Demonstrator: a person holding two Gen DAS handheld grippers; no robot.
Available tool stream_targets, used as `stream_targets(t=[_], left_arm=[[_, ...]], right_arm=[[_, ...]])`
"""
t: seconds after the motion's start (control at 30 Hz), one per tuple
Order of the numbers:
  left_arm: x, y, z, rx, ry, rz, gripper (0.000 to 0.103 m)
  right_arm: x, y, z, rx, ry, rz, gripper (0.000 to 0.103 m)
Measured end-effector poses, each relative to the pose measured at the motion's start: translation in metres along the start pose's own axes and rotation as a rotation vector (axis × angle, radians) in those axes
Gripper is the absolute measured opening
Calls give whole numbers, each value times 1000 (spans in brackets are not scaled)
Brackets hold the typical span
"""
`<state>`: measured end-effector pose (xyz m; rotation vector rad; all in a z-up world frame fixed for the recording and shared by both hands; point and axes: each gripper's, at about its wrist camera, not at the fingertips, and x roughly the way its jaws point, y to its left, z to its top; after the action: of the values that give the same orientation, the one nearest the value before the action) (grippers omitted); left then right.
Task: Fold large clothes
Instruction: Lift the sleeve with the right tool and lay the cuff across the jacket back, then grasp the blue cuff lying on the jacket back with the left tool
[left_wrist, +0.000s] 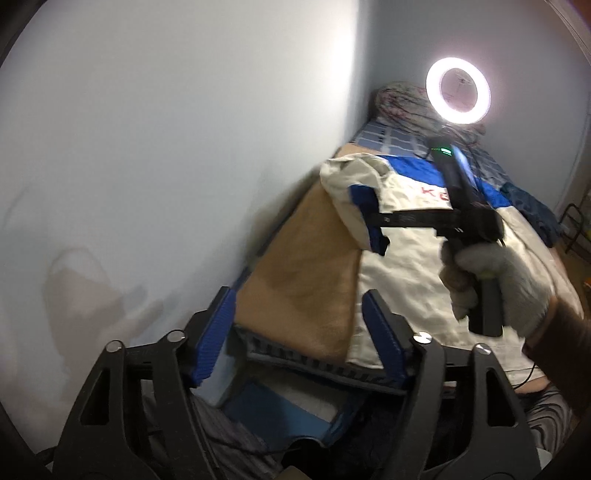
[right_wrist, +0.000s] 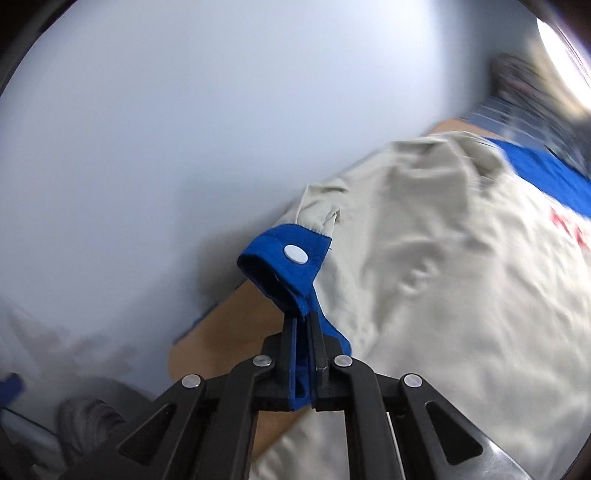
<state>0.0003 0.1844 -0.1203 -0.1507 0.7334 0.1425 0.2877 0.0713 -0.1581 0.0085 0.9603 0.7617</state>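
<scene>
Red lettering on the jacket (left_wrist: 413, 251) half hidden behind the right tongs (right_wrist: 303, 325), far bedding blurred, we saw those tongs pinching the blue cuff (right_wrist: 280, 266) above the bed (left_wrist: 295, 280), left tongs (left_wrist: 299, 328) spread, empty, near the jacket's hem.

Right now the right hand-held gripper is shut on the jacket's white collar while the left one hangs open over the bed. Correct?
Not quite. The right hand-held gripper is shut on the jacket's blue cuff, not a white collar; the right wrist view shows it. The left hand-held gripper does hang open over the bed.
</scene>
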Motion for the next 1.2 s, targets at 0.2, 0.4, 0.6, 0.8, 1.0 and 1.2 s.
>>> stream_targets(t=[0.2,0.4,0.6,0.8,1.0,1.2], left_arm=[[22,-17,19,9,8,-89,60],[53,-47,34,59,36,-161,60],[106,-94,50,66,131,-282,60],[175,-153,66,24,259,-344,79],[242,-211,56,133,377,-165,79],[289,-224,35,142,462,-21,79]], right_arm=[[-53,-62,-54,277,-87,17,0],[-61,-95,-108,476,-52,59,0],[-74,-80,-120,314,-37,48,33],[-111,-122,-132,304,-97,-92,41],[-133,-168,-138,361,-118,-183,49],[-140,-183,-136,332,-113,-224,49]])
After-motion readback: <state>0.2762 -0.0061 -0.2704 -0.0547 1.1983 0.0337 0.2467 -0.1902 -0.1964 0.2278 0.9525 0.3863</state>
